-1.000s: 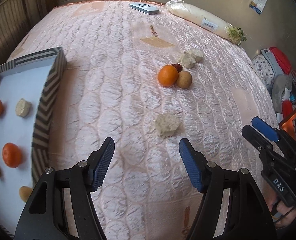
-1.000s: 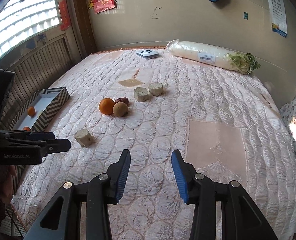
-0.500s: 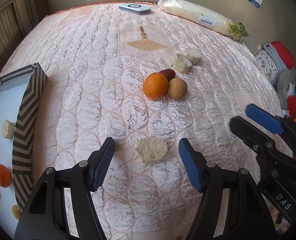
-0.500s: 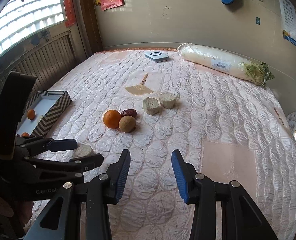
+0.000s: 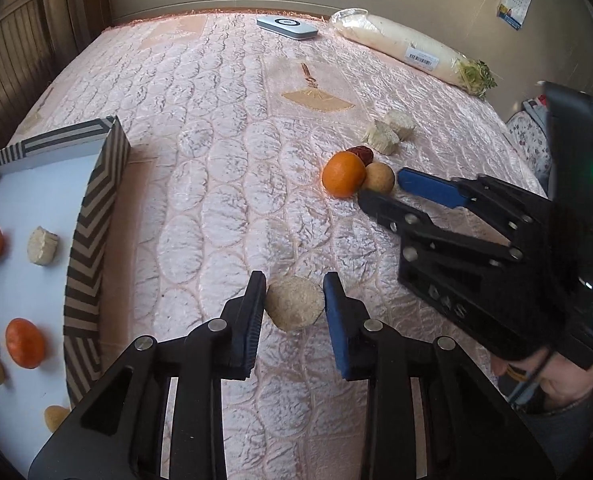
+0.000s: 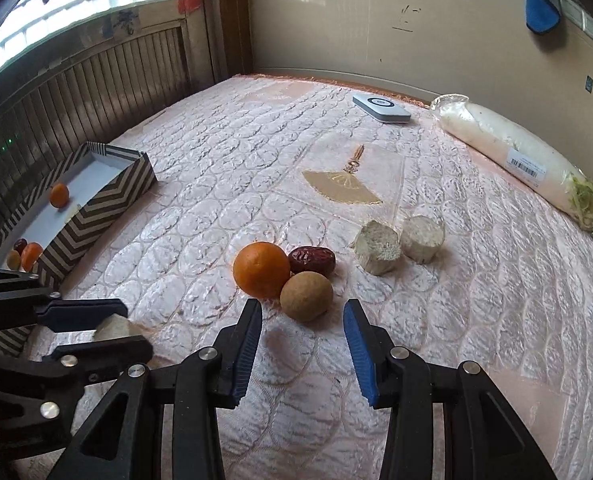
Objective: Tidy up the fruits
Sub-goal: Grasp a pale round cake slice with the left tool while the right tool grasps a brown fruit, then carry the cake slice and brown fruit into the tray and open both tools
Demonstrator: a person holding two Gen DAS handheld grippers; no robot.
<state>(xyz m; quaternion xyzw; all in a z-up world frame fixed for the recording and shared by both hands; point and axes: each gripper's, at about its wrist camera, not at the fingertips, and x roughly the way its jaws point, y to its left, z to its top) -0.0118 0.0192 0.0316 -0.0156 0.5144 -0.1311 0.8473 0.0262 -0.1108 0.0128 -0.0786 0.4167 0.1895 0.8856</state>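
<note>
We work on a bed spread with a pink quilted cover, its stitching in scale-like ovals and a fan motif sewn near the middle; beige walls close the far side, and a slatted wooden panel under a window runs along the left in the right wrist view. Our left gripper points steeply down with its jaws closing on a pale root chunk; the pads sit at its two sides, seemingly touching, and the chunk rests on the cover with its rough cut face turned up toward us, too stubby to have a clear long axis. Our right gripper has its jaws closing with nothing pressed between them; a tan round fruit lies just ahead of the tips, touching an orange and a red date whose long axis runs left to right. Two more root chunks stand side by side just beyond, cut faces up. A chevron-striped tray lies at the bed's left edge and holds oranges, a root chunk, a date and small tan fruits, well apart from one another on its white floor. A wrapped white radish lies along the far right edge, leafy end toward us, and a flat white device sits near the far edge. Open cover stretches between the tray and the fruit cluster.
</note>
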